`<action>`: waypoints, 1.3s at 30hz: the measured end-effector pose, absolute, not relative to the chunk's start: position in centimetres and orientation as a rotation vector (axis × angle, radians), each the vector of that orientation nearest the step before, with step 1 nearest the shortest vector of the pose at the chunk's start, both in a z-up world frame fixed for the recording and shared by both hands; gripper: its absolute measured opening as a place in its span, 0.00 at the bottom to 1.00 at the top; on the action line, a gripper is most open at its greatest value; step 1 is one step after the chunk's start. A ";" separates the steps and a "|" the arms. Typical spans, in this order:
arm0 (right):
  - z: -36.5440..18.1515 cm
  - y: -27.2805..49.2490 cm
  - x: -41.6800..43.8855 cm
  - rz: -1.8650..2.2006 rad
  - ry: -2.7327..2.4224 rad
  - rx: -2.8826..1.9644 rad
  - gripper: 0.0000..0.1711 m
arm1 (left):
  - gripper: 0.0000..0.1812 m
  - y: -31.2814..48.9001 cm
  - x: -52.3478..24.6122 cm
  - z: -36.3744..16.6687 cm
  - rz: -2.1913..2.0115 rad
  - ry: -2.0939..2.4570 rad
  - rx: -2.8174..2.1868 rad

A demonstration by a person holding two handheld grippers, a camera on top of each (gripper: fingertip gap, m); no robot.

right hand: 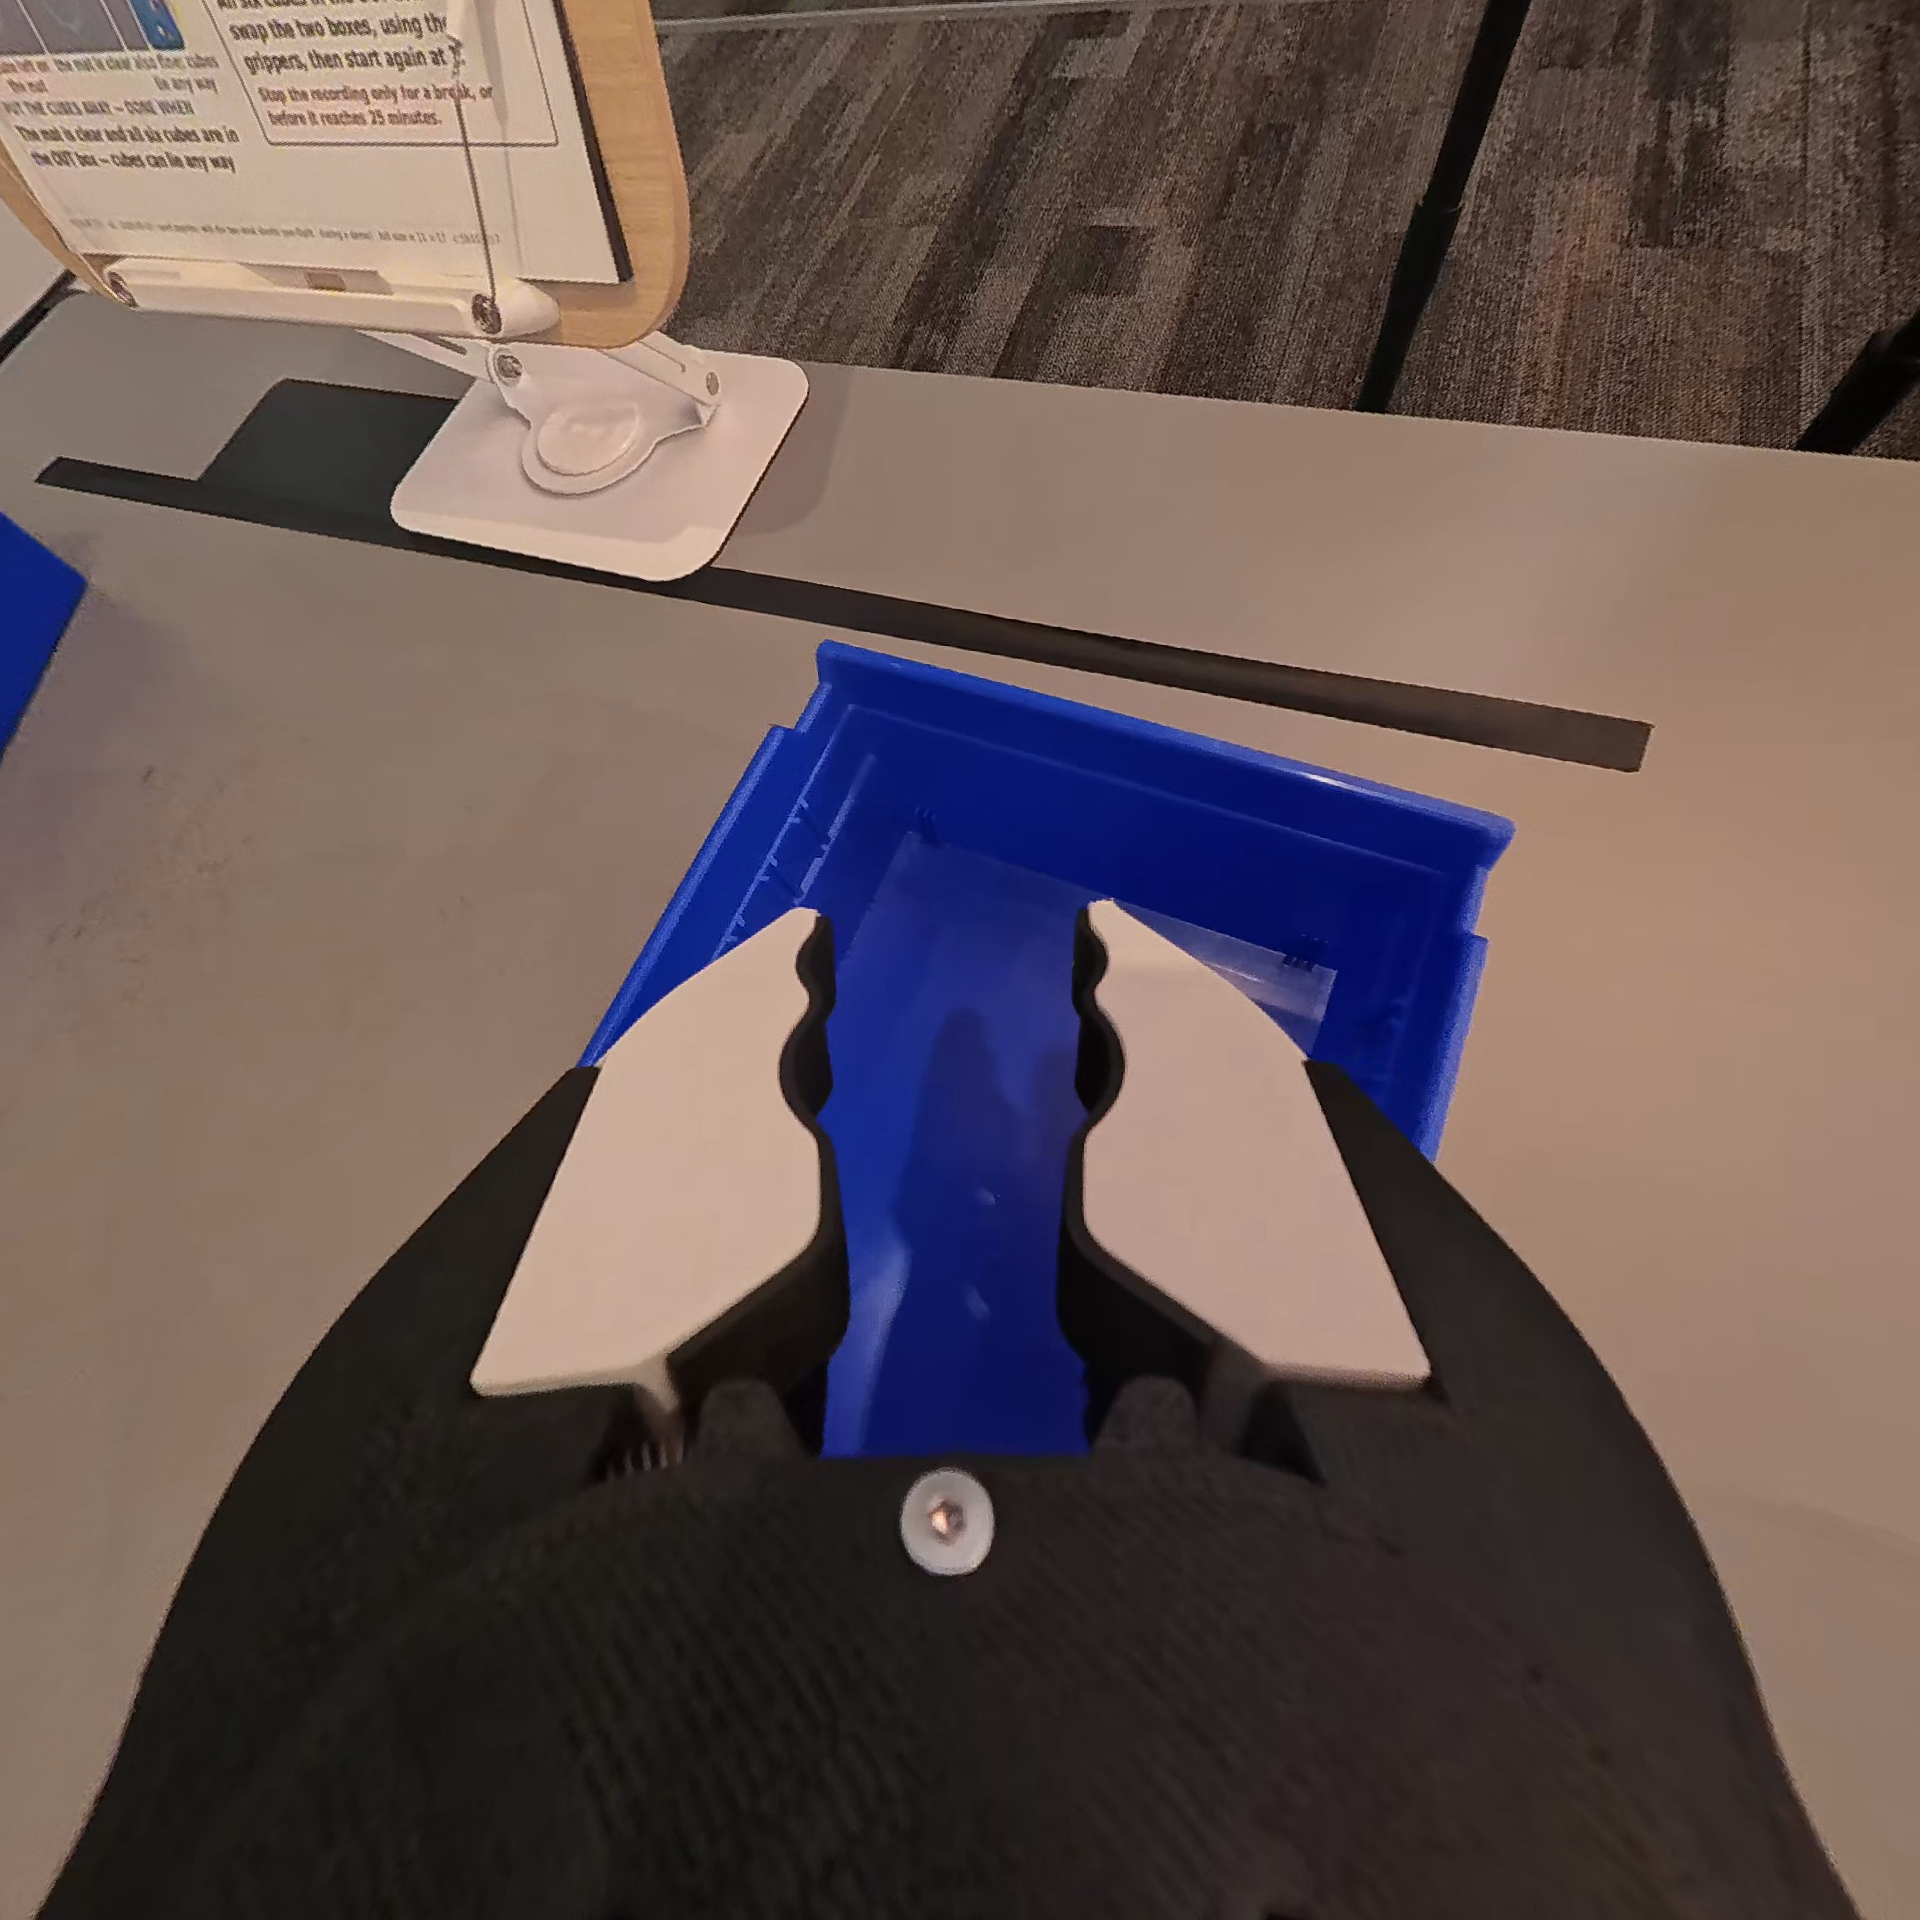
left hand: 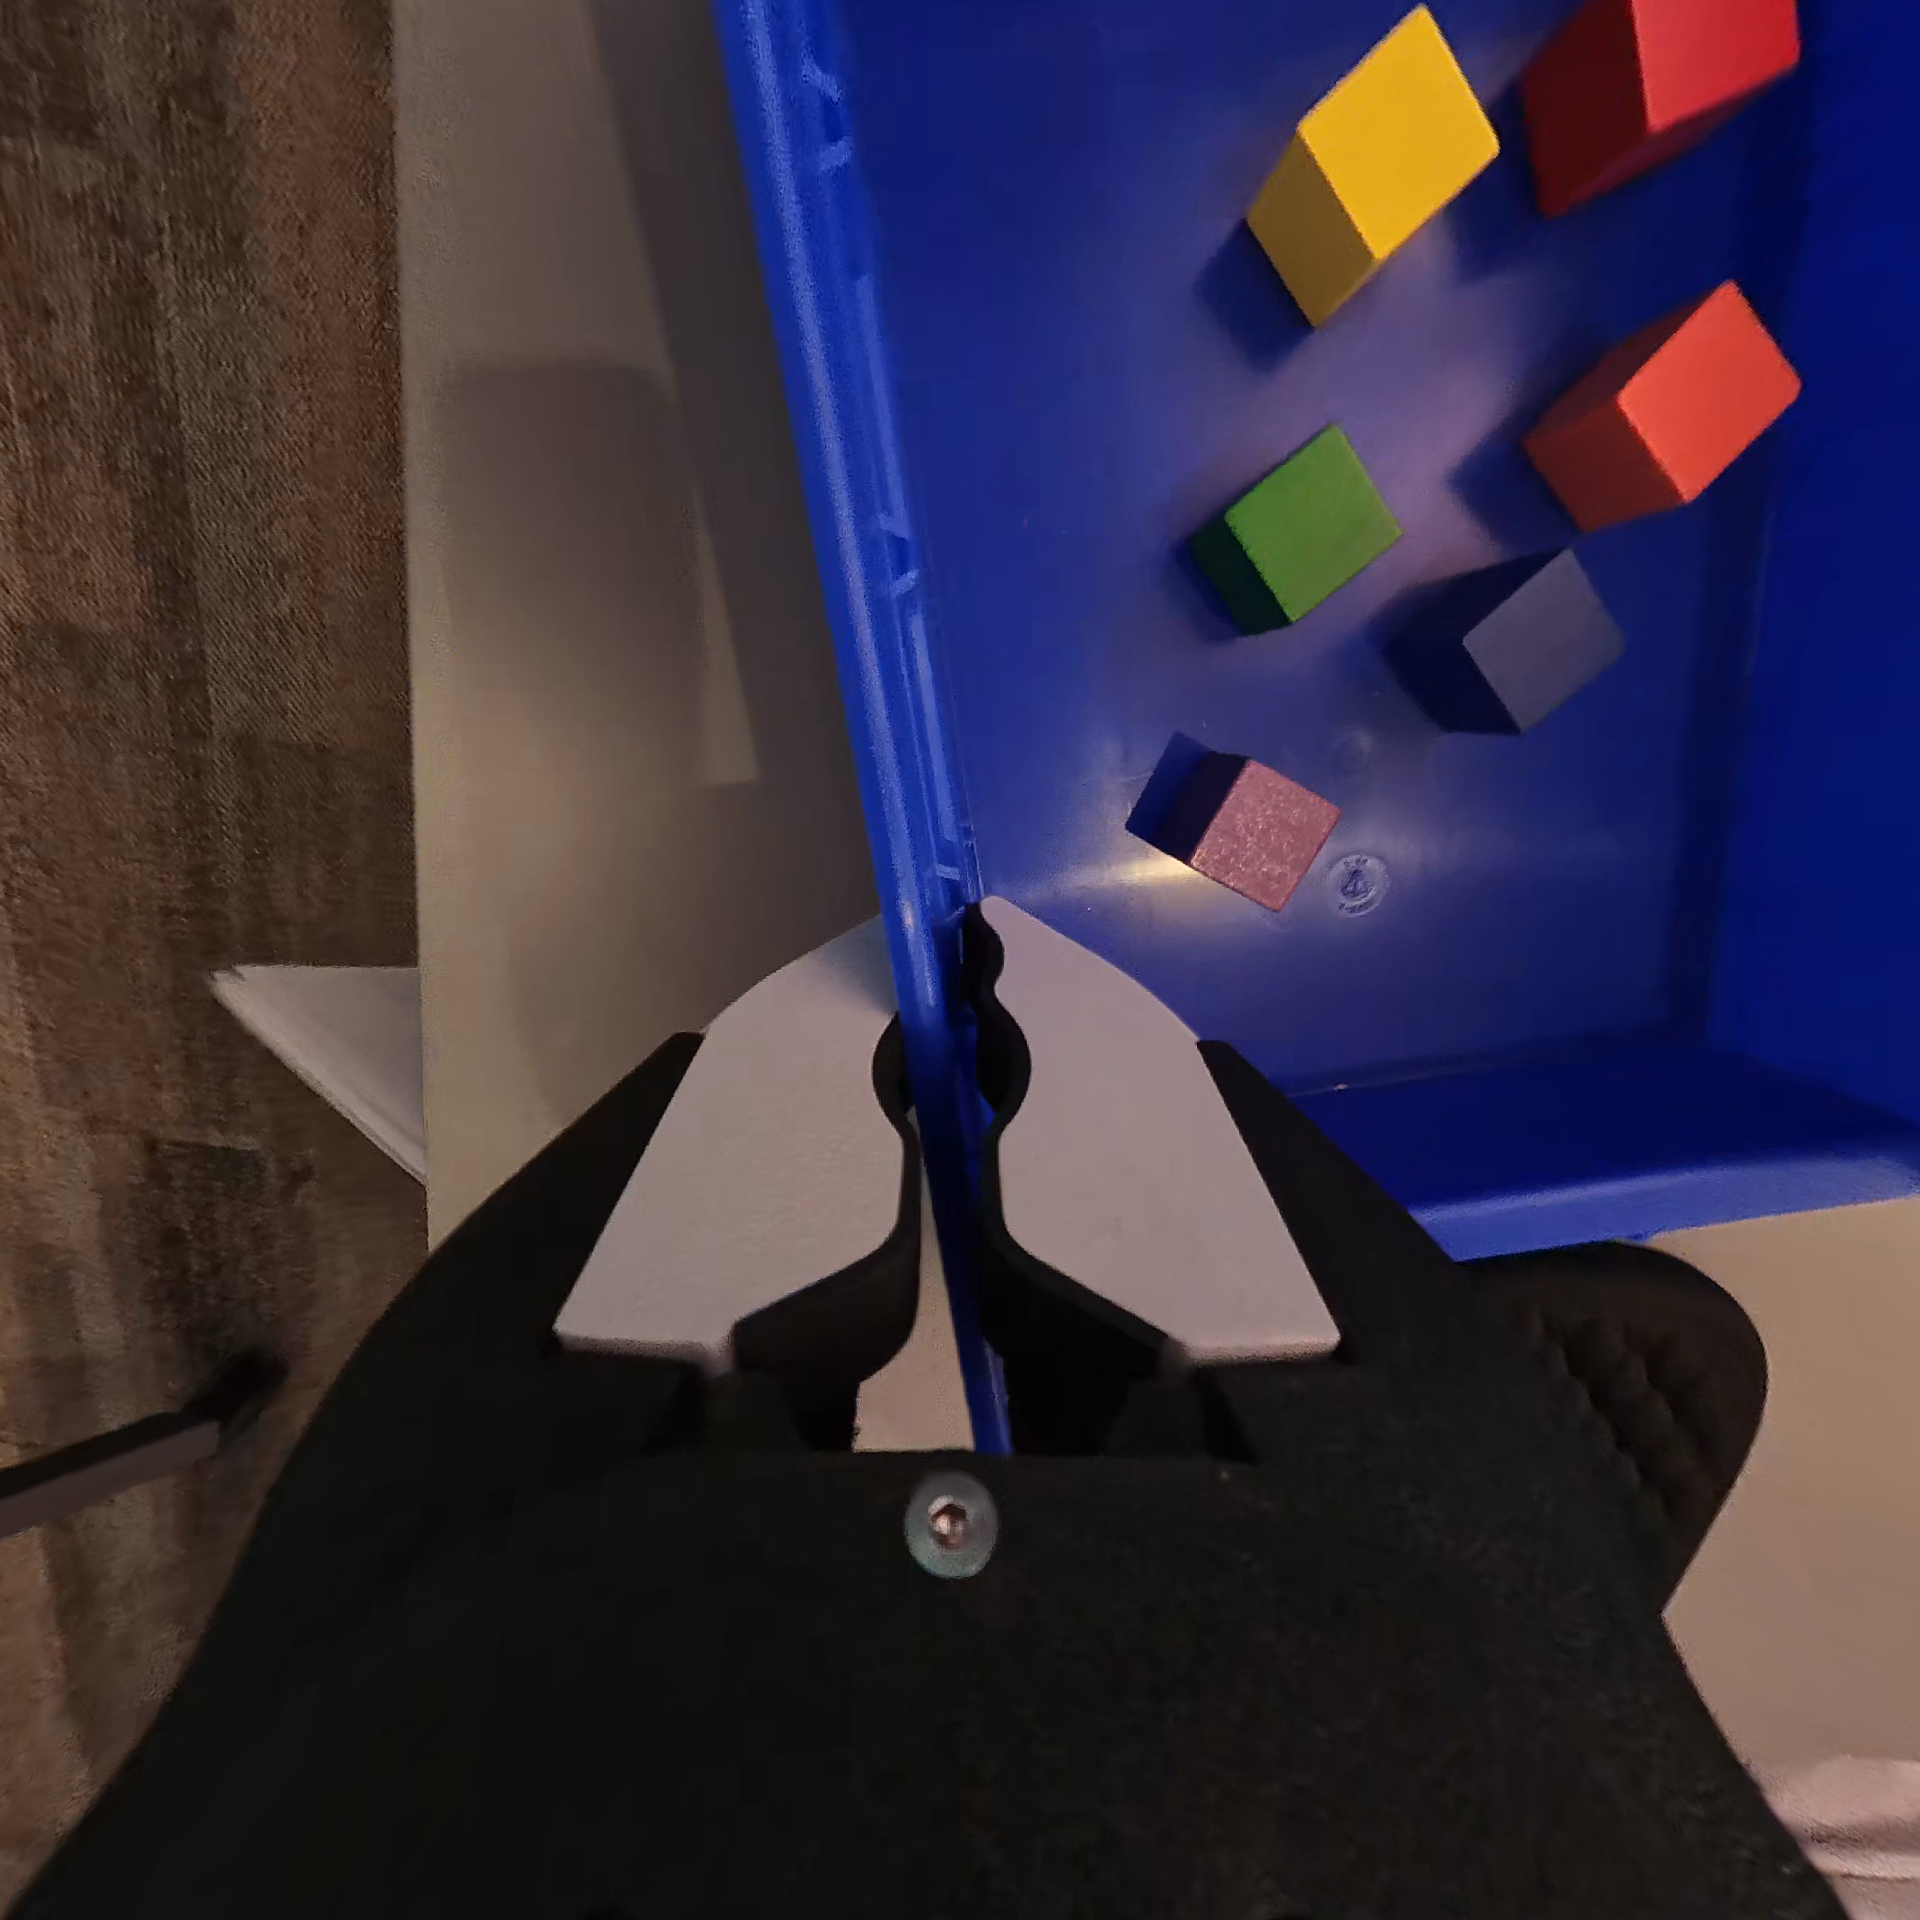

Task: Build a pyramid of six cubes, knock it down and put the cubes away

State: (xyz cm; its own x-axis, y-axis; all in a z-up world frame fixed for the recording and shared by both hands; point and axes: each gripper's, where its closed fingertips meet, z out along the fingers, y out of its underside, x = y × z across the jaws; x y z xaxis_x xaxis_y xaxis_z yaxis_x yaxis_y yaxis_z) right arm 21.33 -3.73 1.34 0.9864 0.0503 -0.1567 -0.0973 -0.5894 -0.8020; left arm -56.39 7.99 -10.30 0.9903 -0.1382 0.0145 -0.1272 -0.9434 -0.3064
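A: Bin (left hand: 1091, 260), blue plastic, pinched by its side wall (left hand: 831, 416) in the left gripper (left hand: 961, 925); jaws nearly closed, only the thin wall between them.

B: And inside?

A: Six cubes loose on the bin floor, none touching: yellow cube (left hand: 1371, 166), red cube (left hand: 1662, 94), orange cube (left hand: 1662, 405), green cube (left hand: 1299, 530), dark blue cube (left hand: 1507, 644), purple cube (left hand: 1236, 821) nearest the fingertips. Bin seen at a tilt, near the edge of the pale table (left hand: 1818, 1455); carpet (left hand: 156, 623) beyond.

B: Right side?

A: Right gripper (right hand: 951, 920) hovering over a second bin (right hand: 1143, 769), also blue, apparently empty, flat on the table. Jaws parted wide, holding nothing, touching nothing visible. Behind, a sheet of printed instructions on a white stand (right hand: 603, 468), plus a black strip (right hand: 1351, 675) across the tabletop.

B: Which step, then?

A: Hard to fix from this alone. Probably a box-handling moment: all six cubes binned, no pyramid anywhere, so either just put away or about to start over.

B: Next move?

A: Likely setting the held bin down level and letting go without spilling cubes. Needs a steady pinch on a thin, slippery wall; the loaded bin hangs off one side and could twist. Right gripper perhaps closing on the empty bin's wall.
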 end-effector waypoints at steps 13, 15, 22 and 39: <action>0.3 -3.2 20.4 0.187 -0.012 -2.243 0.26 | 0.04 8.8 -49.4 -10.5 -0.071 0.603 -2.796; 0.2 -3.1 20.3 0.188 -0.018 -2.249 0.26 | 0.04 8.4 -49.1 -10.5 -0.080 0.648 -2.794; -0.6 -3.1 20.2 0.177 -0.036 -2.284 0.26 | 0.04 7.3 -49.2 -10.6 -0.125 0.748 -2.782; -0.4 -3.2 20.4 0.181 -0.029 -2.261 0.26 | 0.03 7.0 -49.3 -10.7 -0.245 0.732 -2.763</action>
State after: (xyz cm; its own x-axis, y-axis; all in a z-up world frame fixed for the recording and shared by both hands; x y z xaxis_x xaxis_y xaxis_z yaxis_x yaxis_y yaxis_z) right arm 20.40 -3.25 -0.37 0.9892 0.0823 -0.1211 -0.0403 -0.6420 -0.7656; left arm -49.34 6.96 -10.71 0.8577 -0.5056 0.0929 -0.4596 -0.8353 -0.3017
